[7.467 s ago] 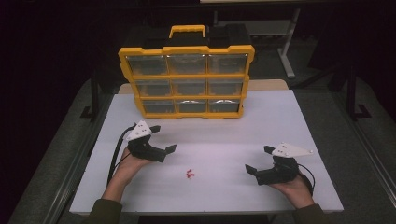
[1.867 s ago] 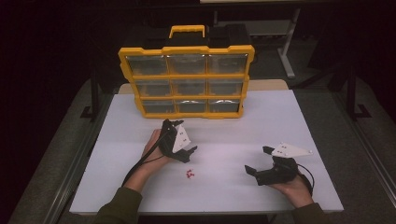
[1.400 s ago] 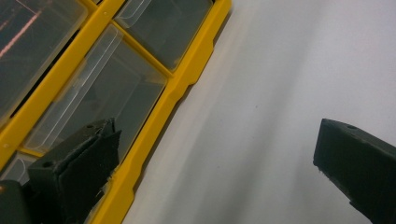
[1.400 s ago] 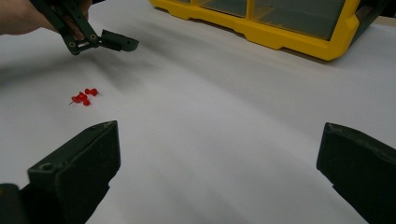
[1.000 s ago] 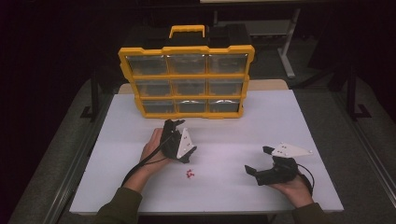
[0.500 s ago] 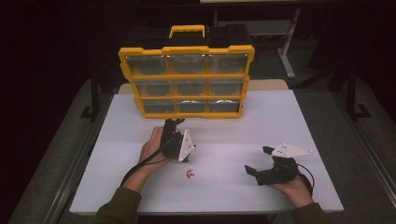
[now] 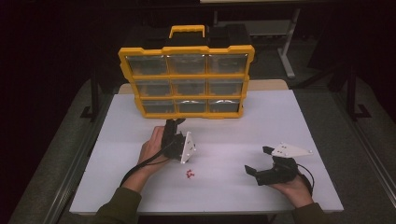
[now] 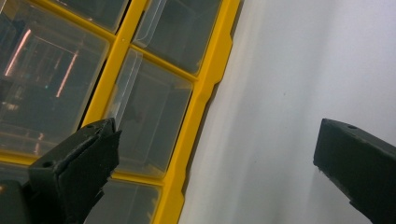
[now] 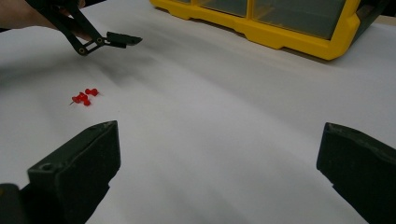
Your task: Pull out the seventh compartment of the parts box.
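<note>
Your left gripper (image 7: 176, 127) has moved from the table's left side up to the yellow organizer (image 7: 187, 77), and now sits just in front of its bottom row, jaws apart and empty. The red pushpins (image 7: 189, 174) lie untouched on the white table (image 7: 261, 121), nearer you than the organizer; the room beyond is dark. Your right gripper (image 7: 259, 161) has stayed well right of the organizer, resting low, jaws wide apart.

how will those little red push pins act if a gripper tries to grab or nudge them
The red push pins look tiny and light, so a nudge would probably scatter or roll them across the smooth white table. They lie loose in a small cluster, so the wide black jaws of the right gripper might catch several, or let one slip out.
</note>
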`<state>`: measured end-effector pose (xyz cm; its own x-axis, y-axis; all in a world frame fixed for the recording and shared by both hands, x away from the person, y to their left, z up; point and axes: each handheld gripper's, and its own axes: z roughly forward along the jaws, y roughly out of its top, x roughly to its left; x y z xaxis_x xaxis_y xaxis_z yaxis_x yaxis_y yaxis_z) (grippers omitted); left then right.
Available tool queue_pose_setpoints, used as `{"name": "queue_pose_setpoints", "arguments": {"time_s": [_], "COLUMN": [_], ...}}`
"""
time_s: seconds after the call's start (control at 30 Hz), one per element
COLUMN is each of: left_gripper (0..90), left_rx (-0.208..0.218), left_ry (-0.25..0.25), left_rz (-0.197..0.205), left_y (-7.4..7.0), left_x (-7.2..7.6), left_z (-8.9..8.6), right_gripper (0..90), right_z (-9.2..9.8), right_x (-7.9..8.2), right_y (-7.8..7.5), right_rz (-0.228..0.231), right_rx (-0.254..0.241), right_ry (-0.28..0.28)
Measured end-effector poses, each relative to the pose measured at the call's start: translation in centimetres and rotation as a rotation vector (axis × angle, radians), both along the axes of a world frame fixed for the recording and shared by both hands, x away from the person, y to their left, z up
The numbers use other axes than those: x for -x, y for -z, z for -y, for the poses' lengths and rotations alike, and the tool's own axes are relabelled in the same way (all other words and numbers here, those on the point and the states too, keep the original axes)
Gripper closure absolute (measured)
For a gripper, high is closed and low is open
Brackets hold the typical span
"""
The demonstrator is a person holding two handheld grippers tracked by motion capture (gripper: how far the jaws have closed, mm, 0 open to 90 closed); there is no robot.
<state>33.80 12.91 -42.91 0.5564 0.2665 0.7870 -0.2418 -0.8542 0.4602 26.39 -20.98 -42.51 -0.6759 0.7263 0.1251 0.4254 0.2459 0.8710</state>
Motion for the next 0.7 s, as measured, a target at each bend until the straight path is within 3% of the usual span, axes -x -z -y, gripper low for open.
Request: {"name": "queue_pose_setpoints", "arguments": {"time_s": [0.7], "left_gripper": [0.0], "left_rx": [-0.082], "left_ry": [0.004], "left_rz": [0.086], "left_y": [0.4], "left_x": [0.18], "left_z": [0.36], "right_gripper": [0.0], "right_z": [-0.03], "right_x": [-0.03], "right_y": [0.04], "right_rz": [-0.004], "right_rx": [0.0], "right_ry": [0.0]}}
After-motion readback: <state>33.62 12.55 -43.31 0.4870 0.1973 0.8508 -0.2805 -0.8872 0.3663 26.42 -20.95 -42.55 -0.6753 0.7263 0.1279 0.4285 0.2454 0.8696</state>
